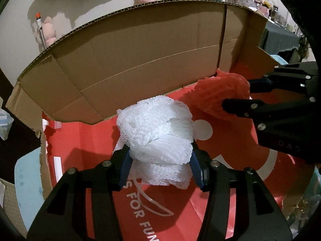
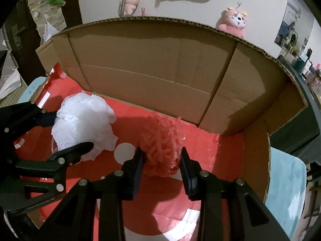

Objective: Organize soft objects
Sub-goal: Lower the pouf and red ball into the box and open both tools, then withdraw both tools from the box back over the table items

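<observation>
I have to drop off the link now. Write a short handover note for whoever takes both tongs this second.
Left tongs: shut on the white mesh puff, held over the red floor of the cardboard box.
Right tongs: shut on the red mesh puff, beside the white one, nearer the box's right wall.
Done: both puffs are gripped and inside the box opening.
Left: whether they touch the floor is unclear; lower if needed, open each pair of tongs, withdraw. Plush toys on the wall behind may follow.
</observation>
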Available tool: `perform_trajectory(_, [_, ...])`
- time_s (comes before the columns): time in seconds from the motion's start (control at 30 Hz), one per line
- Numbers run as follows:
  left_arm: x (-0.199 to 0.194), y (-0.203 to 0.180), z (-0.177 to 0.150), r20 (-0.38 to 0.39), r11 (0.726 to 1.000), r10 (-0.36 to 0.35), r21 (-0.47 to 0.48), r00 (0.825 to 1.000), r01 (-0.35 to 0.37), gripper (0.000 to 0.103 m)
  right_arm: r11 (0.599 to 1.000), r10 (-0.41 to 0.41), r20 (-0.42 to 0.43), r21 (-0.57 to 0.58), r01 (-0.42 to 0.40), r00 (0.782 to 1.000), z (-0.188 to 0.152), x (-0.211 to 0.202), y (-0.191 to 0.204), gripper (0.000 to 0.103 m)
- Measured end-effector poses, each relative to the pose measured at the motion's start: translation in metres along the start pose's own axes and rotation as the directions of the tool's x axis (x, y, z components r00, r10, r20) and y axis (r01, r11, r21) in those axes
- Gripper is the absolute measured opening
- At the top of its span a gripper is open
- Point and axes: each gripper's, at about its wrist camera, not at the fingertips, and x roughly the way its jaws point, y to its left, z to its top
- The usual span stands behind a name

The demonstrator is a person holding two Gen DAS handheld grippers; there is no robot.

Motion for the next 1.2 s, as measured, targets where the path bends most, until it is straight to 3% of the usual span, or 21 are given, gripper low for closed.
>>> perform_trajectory(0.57, [-0.001, 0.006, 0.001, 0.009, 1.000, -0.007, -0.009, 1.000, 0.007, 0.071, 1.000, -0.007, -0.038, -0.002, 0.007, 0.999, 0.003, 0.011, -0.002, 0.046])
perform_trajectory(0.73, [-0.004, 0.005, 0.003, 0.020, 1.000, -0.014, -0.002, 1.000, 0.014, 0.075, 1.000, -0.012, -0.036, -0.005, 0.012, 0.999, 0.004, 0.010, -0.001, 0.059])
perform_trajectory(1.03, [-0.014, 0.003, 0.002, 0.028, 0.999, -0.040, -0.004, 0.999, 0.041, 0.076, 1.000, -0.025, -0.010, 0.005, 0.026, 1.000, 0.002, -0.005, -0.002, 0.071])
perform_trajectory(1.2, [-0.028, 0.004, 0.001, 0.061, 0.998, -0.059, -0.020, 0.996, 0.061, 0.088, 0.999, -0.029, 0.017, 0.015, 0.029, 0.999, -0.003, -0.025, -0.002, 0.075])
